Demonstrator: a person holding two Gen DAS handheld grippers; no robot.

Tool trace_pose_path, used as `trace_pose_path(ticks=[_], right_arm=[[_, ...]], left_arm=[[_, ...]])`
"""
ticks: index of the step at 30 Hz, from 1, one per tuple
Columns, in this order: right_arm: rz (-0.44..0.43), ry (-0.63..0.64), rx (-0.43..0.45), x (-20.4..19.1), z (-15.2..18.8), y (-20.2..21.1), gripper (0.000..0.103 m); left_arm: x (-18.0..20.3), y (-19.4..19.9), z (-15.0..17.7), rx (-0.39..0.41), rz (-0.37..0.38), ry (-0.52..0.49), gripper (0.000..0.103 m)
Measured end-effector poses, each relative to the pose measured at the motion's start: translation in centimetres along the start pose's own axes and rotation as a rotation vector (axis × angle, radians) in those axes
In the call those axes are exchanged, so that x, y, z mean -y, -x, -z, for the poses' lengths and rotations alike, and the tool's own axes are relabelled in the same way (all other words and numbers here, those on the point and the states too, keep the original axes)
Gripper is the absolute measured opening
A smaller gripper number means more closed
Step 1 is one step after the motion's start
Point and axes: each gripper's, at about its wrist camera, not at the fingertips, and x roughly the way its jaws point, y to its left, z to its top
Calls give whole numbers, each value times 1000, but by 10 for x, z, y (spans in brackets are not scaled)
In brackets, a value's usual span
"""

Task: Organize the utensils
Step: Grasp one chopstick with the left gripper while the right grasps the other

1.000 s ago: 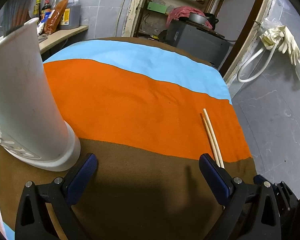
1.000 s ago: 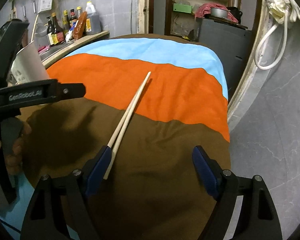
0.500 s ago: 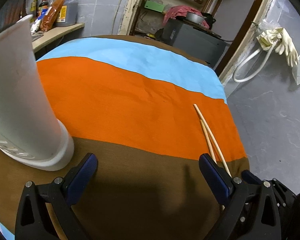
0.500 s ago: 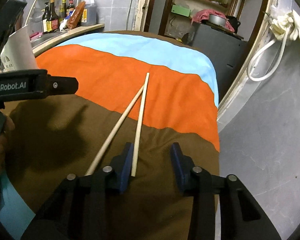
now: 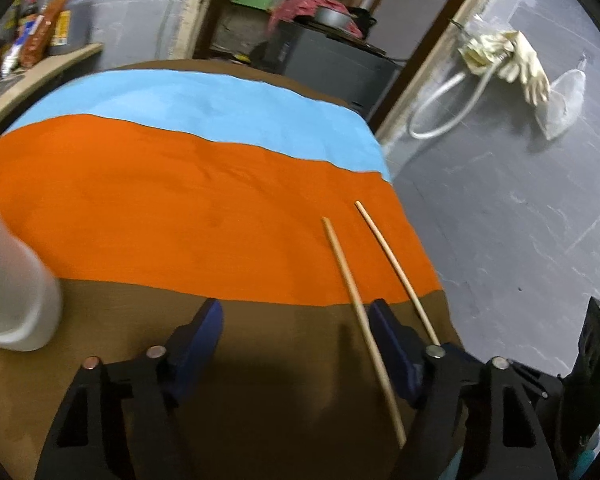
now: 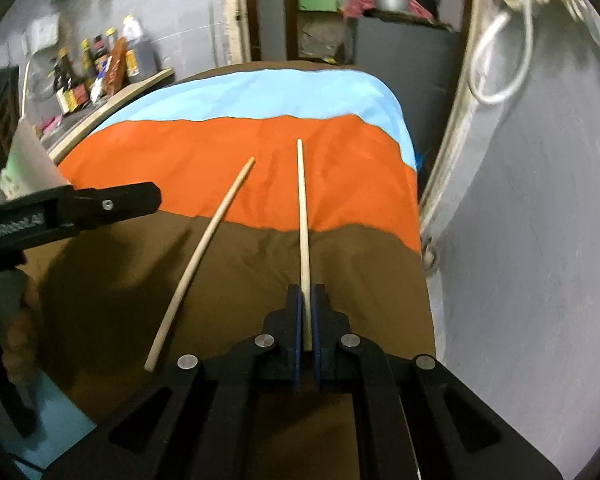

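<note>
The right tool is clamping one chopstick near its butt end, the long shaft sticking forward — it may pivot or slip when lifted. The left tool, jaws just closing and gripping nothing, is straddling the other chopstick on the bench; closing askew may flick it toward the edge, away from the white holder

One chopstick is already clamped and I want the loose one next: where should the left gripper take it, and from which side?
Probably the near end of the loose chopstick, from above, pads straddling its thin shaft. It lies flat on the cloth, between the left gripper's open jaws.
</note>
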Motion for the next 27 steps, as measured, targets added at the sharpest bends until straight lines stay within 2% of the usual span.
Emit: trace_pose_path(ticks=[4, 11, 13, 17, 18, 27], right_arm=[[-33, -55, -29, 8, 9, -3, 4], [-139, -132, -52, 28, 9, -16, 4], [-151, -126, -60, 28, 7, -20, 5], [-157, -98, -68, 26, 5, -24, 5], [-160, -94, -72, 27, 1, -26, 5], [-177, -79, -124, 28, -34, -53, 12]], left_arm=[[6, -11, -2, -26, 31, 2, 48], [21, -30, -9, -98, 92, -25, 32], [23, -36, -10, -120, 85, -37, 25], [22, -47, -17, -163, 93, -24, 22], [21, -50, -19, -174, 91, -16, 18], [32, -66, -33, -260, 86, -69, 17]])
